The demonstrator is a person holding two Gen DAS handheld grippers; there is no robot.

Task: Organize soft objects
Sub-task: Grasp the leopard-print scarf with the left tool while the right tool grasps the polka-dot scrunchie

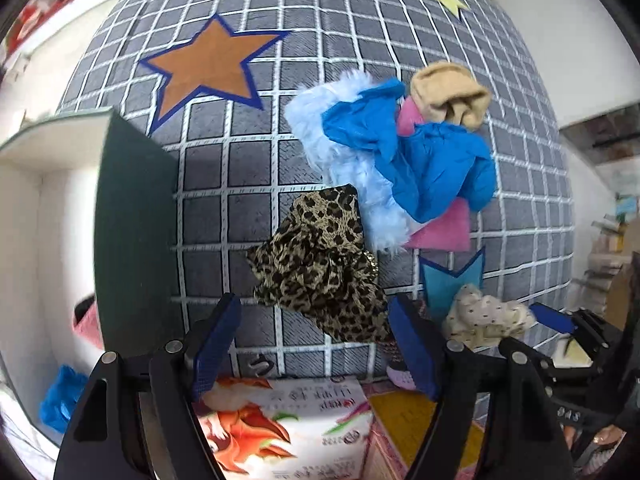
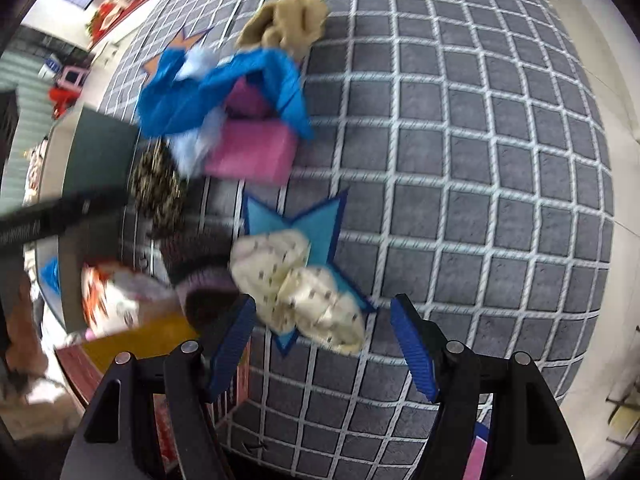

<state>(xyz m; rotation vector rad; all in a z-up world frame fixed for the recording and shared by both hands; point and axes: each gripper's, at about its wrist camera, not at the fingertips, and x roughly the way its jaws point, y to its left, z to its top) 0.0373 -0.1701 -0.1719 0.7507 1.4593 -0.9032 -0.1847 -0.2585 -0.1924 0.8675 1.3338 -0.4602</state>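
My left gripper (image 1: 316, 340) points down at the rug, open, with a leopard-print cloth (image 1: 320, 264) lying just beyond its blue pads (image 1: 218, 344), untouched. My right gripper (image 2: 324, 336) is open too, and a cream dotted cloth (image 2: 296, 280) on a blue star (image 2: 316, 224) lies between and ahead of its fingertips. A blue jacket (image 1: 420, 160) with pale blue fur trim lies farther off with a tan cloth (image 1: 448, 92) at its far end. The right wrist view, which is blurred, shows the jacket (image 2: 208, 92), the tan cloth (image 2: 284, 24) and the leopard cloth (image 2: 158, 188).
A grey checked rug (image 1: 320, 40) with star patches covers the floor. A white box with a dark green flap (image 1: 132, 220) stands at the left and holds blue (image 1: 60, 400) and pink items. A printed package (image 1: 288, 420) and a yellow-topped box (image 1: 400, 416) sit near my left fingers.
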